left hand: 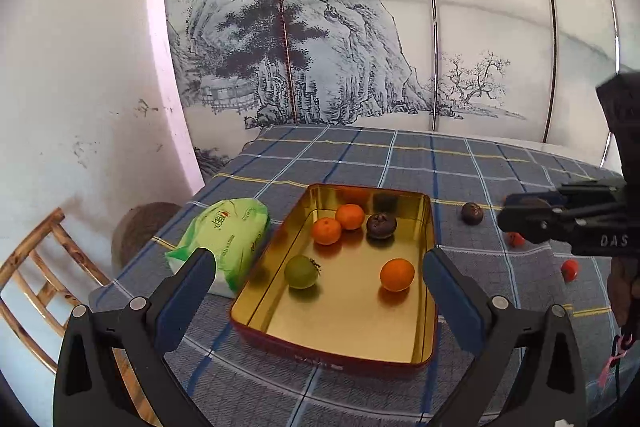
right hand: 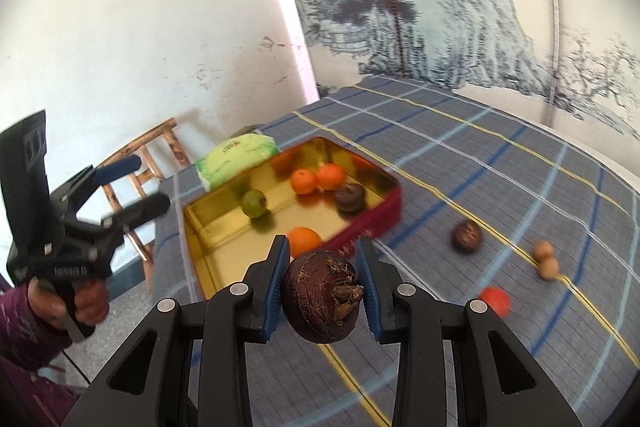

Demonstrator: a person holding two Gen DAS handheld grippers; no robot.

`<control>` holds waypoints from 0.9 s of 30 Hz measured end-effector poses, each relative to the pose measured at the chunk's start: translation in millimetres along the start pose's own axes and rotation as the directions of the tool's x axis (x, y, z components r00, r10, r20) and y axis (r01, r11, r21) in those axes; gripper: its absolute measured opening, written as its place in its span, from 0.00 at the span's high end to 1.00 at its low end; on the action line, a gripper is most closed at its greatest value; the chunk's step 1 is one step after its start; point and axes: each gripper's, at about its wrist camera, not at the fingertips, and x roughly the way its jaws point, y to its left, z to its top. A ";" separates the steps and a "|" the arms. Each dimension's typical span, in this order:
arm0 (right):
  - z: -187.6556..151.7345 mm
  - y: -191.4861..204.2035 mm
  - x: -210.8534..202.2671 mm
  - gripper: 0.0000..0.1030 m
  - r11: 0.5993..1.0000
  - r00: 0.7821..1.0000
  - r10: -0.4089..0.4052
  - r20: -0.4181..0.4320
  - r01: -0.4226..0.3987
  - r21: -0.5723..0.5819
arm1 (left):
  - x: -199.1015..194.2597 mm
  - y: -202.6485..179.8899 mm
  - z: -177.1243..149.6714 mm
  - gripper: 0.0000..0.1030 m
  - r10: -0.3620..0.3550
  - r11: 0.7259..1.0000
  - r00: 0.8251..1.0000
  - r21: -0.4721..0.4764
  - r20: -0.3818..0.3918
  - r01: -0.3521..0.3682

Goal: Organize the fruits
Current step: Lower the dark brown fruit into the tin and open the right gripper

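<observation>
Now my right tongs (right hand: 323,293) are closed narrow on a dark purple round fruit (right hand: 320,297), both blue pads pressing its sides, above the checked cloth (right hand: 500,187) and near the tin's corner. My left tongs (left hand: 316,277) stand wide with nothing between them, over the near end of the golden tin (left hand: 428,227). Inside the tin lie three oranges (left hand: 397,274), one green fruit (left hand: 301,271) and one dark fruit (left hand: 381,225). Outside on the cloth I see another dark fruit (right hand: 466,235), a small red one (right hand: 495,301) and two light brown ones (right hand: 546,261). A green tissue pack (left hand: 224,239) lies just beside the tin.
</observation>
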 end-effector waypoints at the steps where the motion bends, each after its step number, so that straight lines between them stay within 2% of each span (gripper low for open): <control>1: 4.2 4.8 5.0 0.66 1.000 1.000 0.008 -0.005 -0.008 -0.005 | -0.4 0.9 -1.8 0.00 0.001 1.000 1.000 0.001 -0.002 -0.001; 8: 22.9 28.2 23.2 0.66 0.999 0.999 0.043 -0.021 -0.043 -0.033 | -0.2 8.7 -9.7 0.00 -0.007 1.000 1.000 -0.027 -0.026 0.007; 14: 34.9 41.2 38.0 0.66 0.997 0.997 0.073 -0.037 -0.074 -0.030 | -0.8 13.9 -15.9 0.00 0.021 0.999 0.999 -0.029 -0.029 -0.022; 27: 39.1 58.8 59.4 0.66 0.995 0.992 0.090 -0.086 -0.094 -0.039 | 2.6 22.0 -28.3 0.00 0.070 0.997 0.996 -0.017 -0.061 -0.072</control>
